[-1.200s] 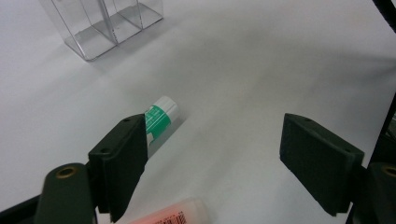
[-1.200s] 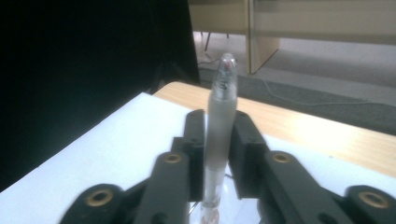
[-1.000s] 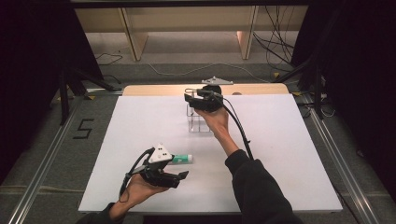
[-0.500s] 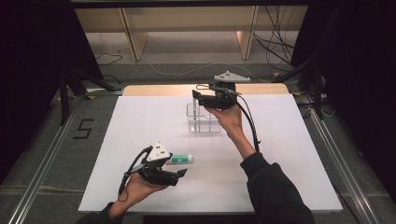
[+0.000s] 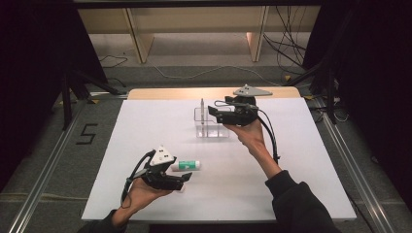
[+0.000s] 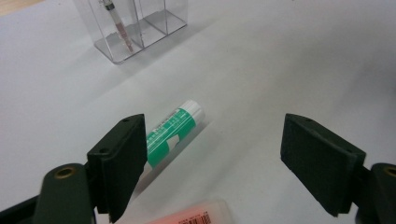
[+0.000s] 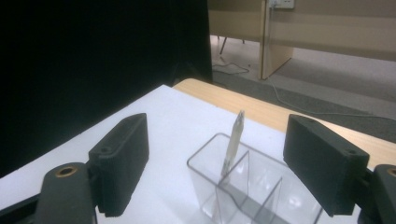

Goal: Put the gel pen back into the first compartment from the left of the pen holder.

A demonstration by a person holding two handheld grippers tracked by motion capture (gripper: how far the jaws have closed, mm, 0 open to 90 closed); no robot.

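The right gripper [image 5: 218,112] has just been opening its jaws; they stand wide with nothing between them, above the clear organiser [image 5: 213,127] where a pen [image 7: 232,147] stands nearly upright, tip down, in an end compartment. The left gripper [image 5: 186,178] is also wide open, empty. At its 12 o'clock on the white bench [image 5: 301,170] lies a green-and-white tube [image 5: 187,165], long axis 9-to-3; its print is unreadable.

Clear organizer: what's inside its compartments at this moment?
The clear organizer holds one slim pen, leaning upright in an end compartment. The other compartments look empty in the right gripper view, though their near lower parts are cut off by the frame edge.
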